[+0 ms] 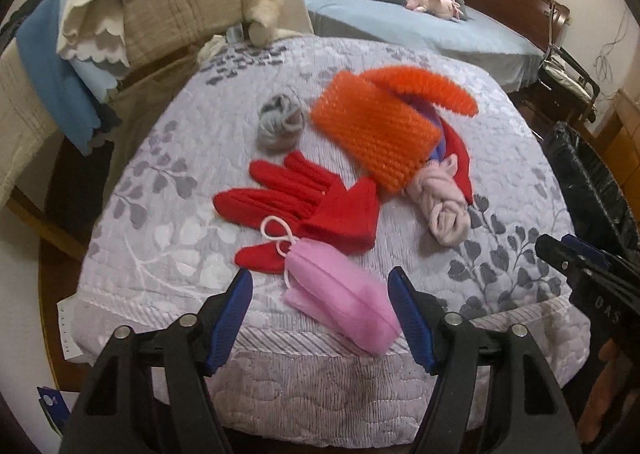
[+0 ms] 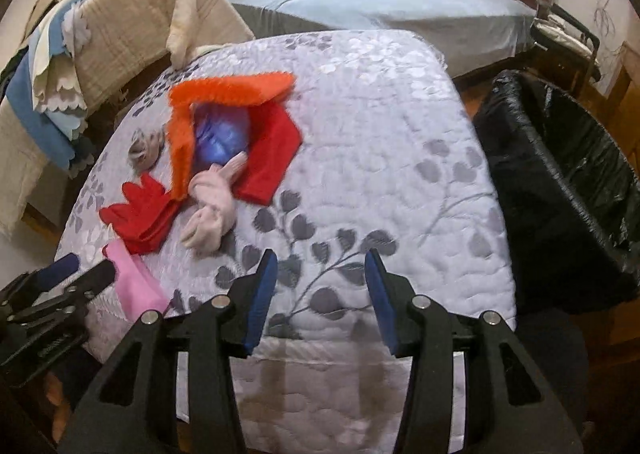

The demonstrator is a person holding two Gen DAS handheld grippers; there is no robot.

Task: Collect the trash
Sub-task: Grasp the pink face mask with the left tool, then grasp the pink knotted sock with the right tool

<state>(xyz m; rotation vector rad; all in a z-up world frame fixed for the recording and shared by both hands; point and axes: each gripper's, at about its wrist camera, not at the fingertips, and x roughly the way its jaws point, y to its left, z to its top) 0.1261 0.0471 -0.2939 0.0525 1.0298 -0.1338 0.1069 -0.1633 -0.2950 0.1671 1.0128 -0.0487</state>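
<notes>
Nearest the left wrist camera, the left gripper point(image 1: 320, 310) stands wide, its blue pads on either side of a pink face mask point(image 1: 340, 294) without touching it. That mask lies at the near edge of the quilted bench point(image 1: 160, 238), its white ear loop resting on a red glove point(image 1: 300, 205) at 12 o'clock. Beyond, toward 1 o'clock, an orange knitted scarf point(image 1: 376, 129) lies over a pink rolled sock point(image 1: 448, 209); a grey sock ball point(image 1: 280, 125) sits at 11 o'clock.

Closest in the right wrist view, the right gripper point(image 2: 320, 294) is also wide, holding nothing, above bare quilt. A black-lined trash bin point(image 2: 568, 189) stands at 2 o'clock beside the bench; the mask shows at 9 o'clock.
</notes>
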